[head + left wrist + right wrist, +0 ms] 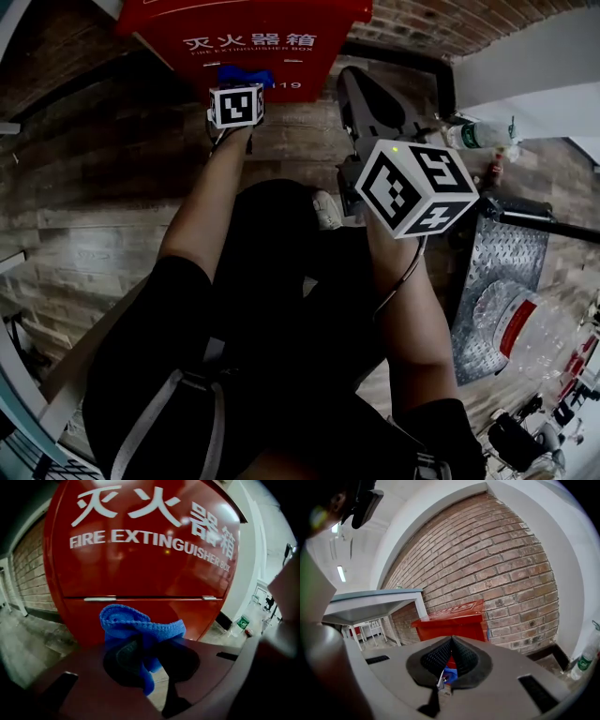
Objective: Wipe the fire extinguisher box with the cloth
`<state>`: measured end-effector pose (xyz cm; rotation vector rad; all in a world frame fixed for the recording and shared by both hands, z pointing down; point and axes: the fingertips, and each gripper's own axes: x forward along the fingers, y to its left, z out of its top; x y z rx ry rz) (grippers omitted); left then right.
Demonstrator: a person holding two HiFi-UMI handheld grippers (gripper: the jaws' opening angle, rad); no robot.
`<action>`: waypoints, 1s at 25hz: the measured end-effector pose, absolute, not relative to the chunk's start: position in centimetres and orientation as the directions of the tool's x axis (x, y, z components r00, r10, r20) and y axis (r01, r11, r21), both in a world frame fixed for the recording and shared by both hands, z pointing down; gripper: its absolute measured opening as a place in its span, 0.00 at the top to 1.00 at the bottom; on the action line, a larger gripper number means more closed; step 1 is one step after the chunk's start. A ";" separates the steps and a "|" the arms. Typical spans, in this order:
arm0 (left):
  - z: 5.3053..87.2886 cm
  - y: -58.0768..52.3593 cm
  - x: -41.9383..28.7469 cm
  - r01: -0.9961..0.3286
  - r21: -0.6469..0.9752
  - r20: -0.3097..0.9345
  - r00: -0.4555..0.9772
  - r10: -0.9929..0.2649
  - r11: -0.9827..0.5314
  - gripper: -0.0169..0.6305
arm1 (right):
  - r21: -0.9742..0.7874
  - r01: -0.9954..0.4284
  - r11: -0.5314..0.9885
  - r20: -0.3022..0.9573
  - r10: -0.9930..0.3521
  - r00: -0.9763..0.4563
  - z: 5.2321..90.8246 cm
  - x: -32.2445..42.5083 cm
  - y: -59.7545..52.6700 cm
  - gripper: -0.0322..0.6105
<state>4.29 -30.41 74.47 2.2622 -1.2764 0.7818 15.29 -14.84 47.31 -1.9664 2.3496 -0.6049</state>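
The red fire extinguisher box (246, 37) stands on the floor against a brick wall. In the left gripper view its front (145, 564) with white lettering fills the frame. My left gripper (241, 87) is held just before that front, shut on a bunched blue cloth (138, 627); the cloth (246, 75) shows above the marker cube and looks close to the red panel. My right gripper (361, 94) hangs to the right of the box, away from it. In its own view the right gripper (451, 641) has its ribbed pads (464, 656) together with nothing held, and the box (452, 623) lies beyond.
A plastic bottle with a green label (483, 134) stands by the wall right of the box. A metal tread plate (506, 272) and a big clear water jug (525, 323) lie at the right. A table (370, 602) stands left of the box.
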 end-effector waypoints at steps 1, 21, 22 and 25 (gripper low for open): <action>74.1 -30.9 2.9 -0.879 0.076 0.654 0.400 -0.642 -0.471 0.86 | -0.303 -0.942 0.141 0.230 -0.949 -0.216 47.3 14.9 -15.0 0.93; 79.9 -33.3 -3.4 -0.899 0.008 0.738 0.301 -0.604 -0.438 0.86 | -0.279 -0.951 0.134 0.266 -0.941 -0.210 48.1 15.0 -14.4 0.93; 80.4 -32.9 -2.6 -0.897 0.024 0.745 0.311 -0.591 -0.442 0.86 | -0.280 -0.952 0.126 0.266 -0.942 -0.203 48.1 15.4 -14.2 0.93; 82.0 -32.0 0.0 -0.886 0.047 0.766 0.328 -0.553 -0.461 0.86 | -0.283 -0.953 0.107 0.268 -0.945 -0.186 48.2 16.4 -13.8 0.93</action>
